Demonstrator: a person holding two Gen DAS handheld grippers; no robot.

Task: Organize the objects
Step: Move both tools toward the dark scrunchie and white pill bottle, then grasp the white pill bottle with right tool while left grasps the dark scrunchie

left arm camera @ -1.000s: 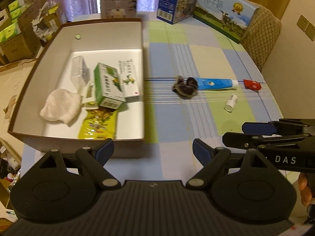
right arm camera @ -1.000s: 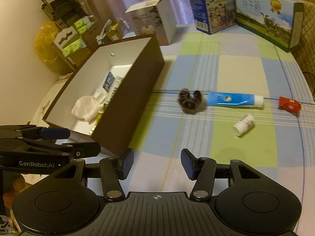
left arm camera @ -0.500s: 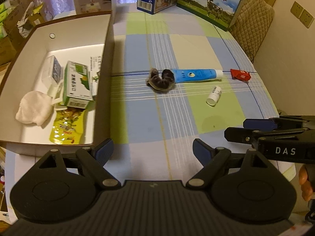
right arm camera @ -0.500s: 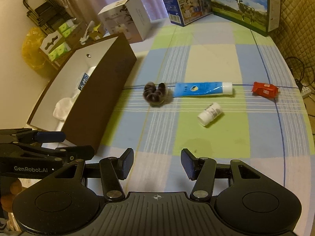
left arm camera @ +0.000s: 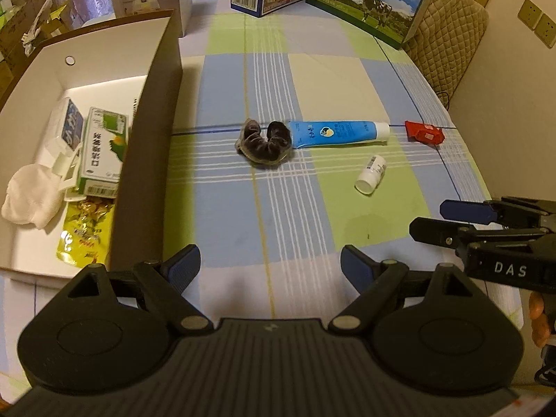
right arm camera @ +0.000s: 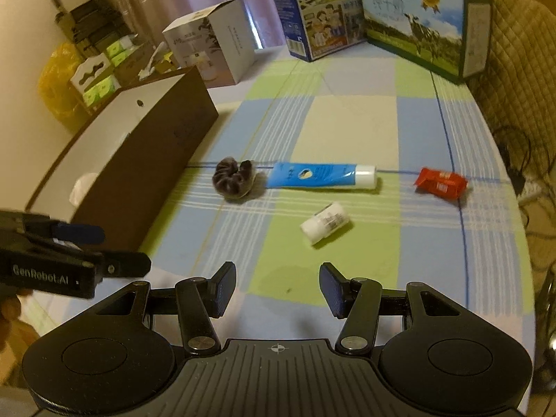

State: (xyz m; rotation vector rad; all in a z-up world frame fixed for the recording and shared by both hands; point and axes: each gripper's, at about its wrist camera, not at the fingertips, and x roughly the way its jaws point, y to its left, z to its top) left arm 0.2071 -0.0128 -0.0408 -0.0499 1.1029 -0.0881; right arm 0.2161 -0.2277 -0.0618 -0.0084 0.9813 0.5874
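In the left wrist view, the left gripper [left arm camera: 270, 264] is seen with its jaws spread wide and nothing between them, held above the checked tablecloth [left arm camera: 226, 208] near its front edge. At ten o'clock of it the open brown box [left arm camera: 163, 111] is found, already holding a white cloth [left arm camera: 29, 199], a green carton [left arm camera: 102, 153], a white-and-blue packet [left arm camera: 67, 128] and a yellow snack bag [left arm camera: 85, 232]. Still lying on the cloth are a dark scrunchie [left arm camera: 264, 143] at twelve o'clock, a blue tube [left arm camera: 338, 133] touching it on its right side, a small white bottle [left arm camera: 371, 174] at one o'clock and a red packet [left arm camera: 424, 133] farther right. The right gripper [left arm camera: 427, 220] is seen from the side at three o'clock. In the right wrist view, the right gripper [right arm camera: 277, 286] is likewise shown parted and empty, with the white bottle [right arm camera: 325, 223] nearest at twelve o'clock, the tube [right arm camera: 321, 175] beyond it, the scrunchie [right arm camera: 234, 178] at eleven o'clock beside the box wall [right arm camera: 146, 180], and the red packet [right arm camera: 440, 182] at one o'clock; the left gripper [right arm camera: 104, 250] is visible at nine o'clock. The step in hand is judged to be the approach for the next pick, four items being left outside the box. A lowering over one item is called for, probably the scrunchie by the left or the bottle by the right, with the jaws straddling it before closing.
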